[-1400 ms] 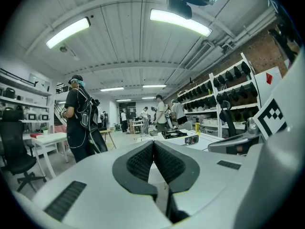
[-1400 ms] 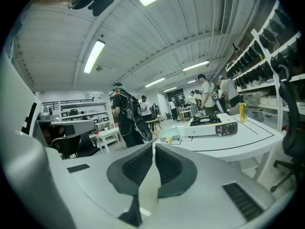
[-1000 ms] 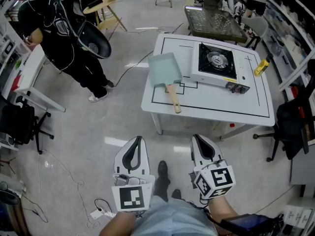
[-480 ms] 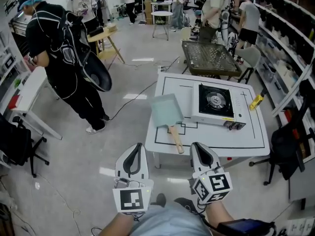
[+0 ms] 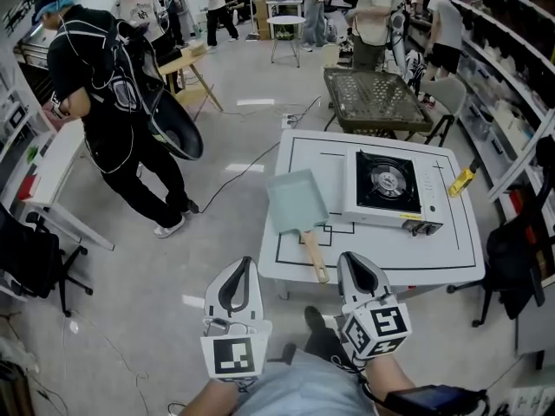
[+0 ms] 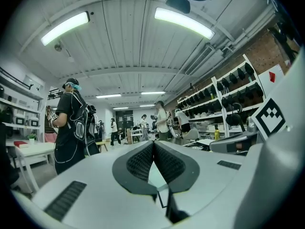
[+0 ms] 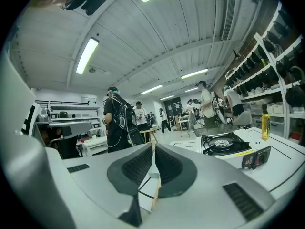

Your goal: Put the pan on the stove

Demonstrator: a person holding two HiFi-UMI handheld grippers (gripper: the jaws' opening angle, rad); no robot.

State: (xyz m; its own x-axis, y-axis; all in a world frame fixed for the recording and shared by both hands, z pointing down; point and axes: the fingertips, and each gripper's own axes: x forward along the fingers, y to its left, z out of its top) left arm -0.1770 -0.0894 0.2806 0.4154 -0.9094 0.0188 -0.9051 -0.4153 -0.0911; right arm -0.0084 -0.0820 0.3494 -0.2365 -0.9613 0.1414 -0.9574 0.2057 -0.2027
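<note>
**Holding 2 shut claws short of the tabletop**

Nearest the person, the left claw [image 5: 242,263] and right claw [image 5: 350,258] hover side by side over the floor, each with its jaws pressed together on nothing. Beyond them stands the white tabletop [image 5: 451,251]. The pale green rectangular pan [image 5: 297,201] lies on it, its wooden handle [image 5: 315,256] pointing to 6 o'clock. The stove [image 5: 390,185] sits just beside the pan, at its 3 o'clock. Farther off, at 10 o'clock, stands a person in black [image 5: 108,94].
</note>
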